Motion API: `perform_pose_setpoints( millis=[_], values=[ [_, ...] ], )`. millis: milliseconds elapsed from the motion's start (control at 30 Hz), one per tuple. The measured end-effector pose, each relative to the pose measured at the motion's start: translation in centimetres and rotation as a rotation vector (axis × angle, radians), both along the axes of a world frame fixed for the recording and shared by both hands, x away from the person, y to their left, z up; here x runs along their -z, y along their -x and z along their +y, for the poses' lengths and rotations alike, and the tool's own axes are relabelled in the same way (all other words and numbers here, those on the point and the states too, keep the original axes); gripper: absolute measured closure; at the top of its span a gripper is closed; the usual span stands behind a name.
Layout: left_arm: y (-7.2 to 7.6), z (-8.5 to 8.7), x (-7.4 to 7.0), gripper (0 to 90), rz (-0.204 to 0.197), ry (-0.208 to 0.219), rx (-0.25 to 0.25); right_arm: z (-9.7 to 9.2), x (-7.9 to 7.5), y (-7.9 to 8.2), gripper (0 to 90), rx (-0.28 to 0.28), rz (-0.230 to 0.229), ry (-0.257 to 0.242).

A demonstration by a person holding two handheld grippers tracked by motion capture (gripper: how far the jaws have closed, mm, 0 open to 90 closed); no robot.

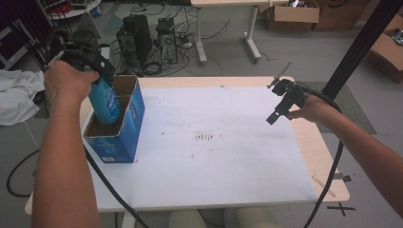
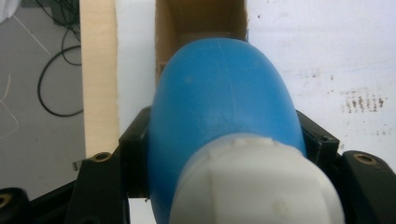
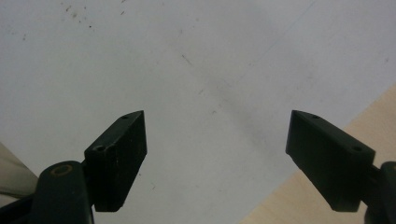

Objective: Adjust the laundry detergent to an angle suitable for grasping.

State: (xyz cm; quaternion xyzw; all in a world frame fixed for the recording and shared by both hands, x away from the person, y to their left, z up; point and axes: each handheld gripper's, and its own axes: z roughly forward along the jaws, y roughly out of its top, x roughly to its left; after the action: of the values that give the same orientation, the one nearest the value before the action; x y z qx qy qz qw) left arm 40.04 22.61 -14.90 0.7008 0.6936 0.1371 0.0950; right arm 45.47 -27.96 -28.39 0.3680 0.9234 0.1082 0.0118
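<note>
Blue bottle (image 1: 105,100), clamped in the left gripper (image 2: 224,140) jaws, hangs partly inside the blue box (image 1: 124,137). It could catch the cardboard divider and tip the box. Right gripper (image 3: 215,154) jaws stand apart, holding nothing, over the table (image 1: 228,156).

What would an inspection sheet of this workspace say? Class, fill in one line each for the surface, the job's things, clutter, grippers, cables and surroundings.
Surface: white board on a wooden table, with brown stains near the middle.
Job's things: blue bottle with a white cap, partly lowered into the open blue box.
Clutter: nothing seen on the board.
Grippers: left gripper shut on the bottle; right gripper open, holding nothing, above the board's right edge.
Cables: black cable trails from the right gripper.
Surroundings: computer towers, cardboard boxes and loose floor wiring beyond the table.
</note>
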Motion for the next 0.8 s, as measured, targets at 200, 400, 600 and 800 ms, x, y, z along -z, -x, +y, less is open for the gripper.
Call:
perform_pose_setpoints(
  millis=[200, 400, 600, 800],
  values=[
    [-0.1, 0.7, 2.5, 37.8, -0.005, 0.0, 0.03, 0.1, 0.2, 0.0, 20.4, 0.004, 0.001, 0.003],
    [-0.2, 1.2, 4.9, 37.8, 0.016, 0.014, 0.071, 0.1, 0.3, -0.1, 20.4, 0.008, 0.005, 0.005],
    [-0.2, 1.5, 7.2, 37.8, 0.029, 0.0, 0.092, 0.0, 0.5, -0.1, 20.5, 0.01, 0.007, 0.009],
    [0.0, 1.5, 9.1, 37.8, 0.029, -0.007, 0.109, 0.0, 0.7, -0.3, 20.5, 0.018, 0.017, 0.017]
  ],
)
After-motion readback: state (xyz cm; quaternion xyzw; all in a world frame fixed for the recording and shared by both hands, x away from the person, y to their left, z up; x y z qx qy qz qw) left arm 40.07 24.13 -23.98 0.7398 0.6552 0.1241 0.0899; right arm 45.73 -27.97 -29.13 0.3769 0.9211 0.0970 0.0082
